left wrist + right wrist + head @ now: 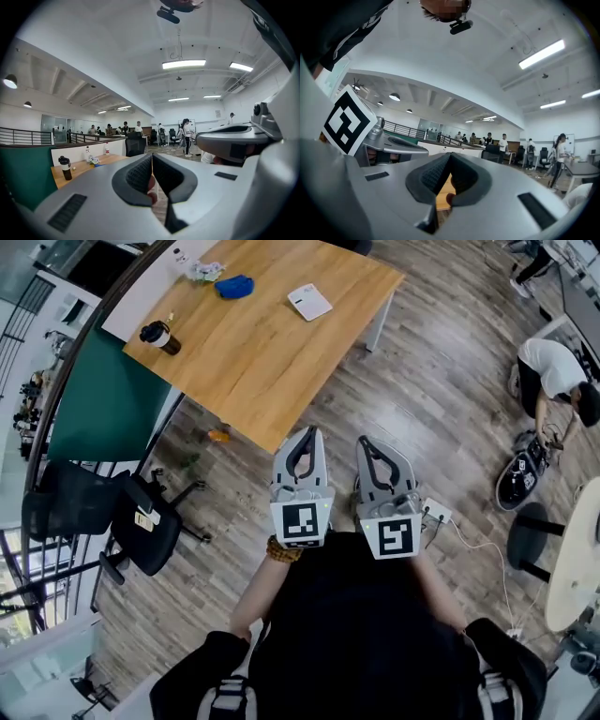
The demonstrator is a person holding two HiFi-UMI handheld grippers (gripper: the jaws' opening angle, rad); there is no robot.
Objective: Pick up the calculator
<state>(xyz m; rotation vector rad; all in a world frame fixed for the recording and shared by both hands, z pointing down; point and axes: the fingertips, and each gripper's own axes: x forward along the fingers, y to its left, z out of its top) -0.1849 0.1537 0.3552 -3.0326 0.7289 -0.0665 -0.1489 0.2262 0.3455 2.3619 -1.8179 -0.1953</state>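
Fig.: head view, reach not yet begun. Calculator [309, 302] flat on desk [272, 381], toward far right corner. Left claw [307, 432] and right claw [367, 441]: both fully closed, jaws together, nothing btwn them, side by side off desk's near corner. Calculator at approx. 12 o'clock from left claw, approx. 11 o'clock from right claw; well apart from both. Left claw judged slightly nearer. Long axis unclear: outline near-square from here, edges skewed vs. desk edge. Opening needed before contact.
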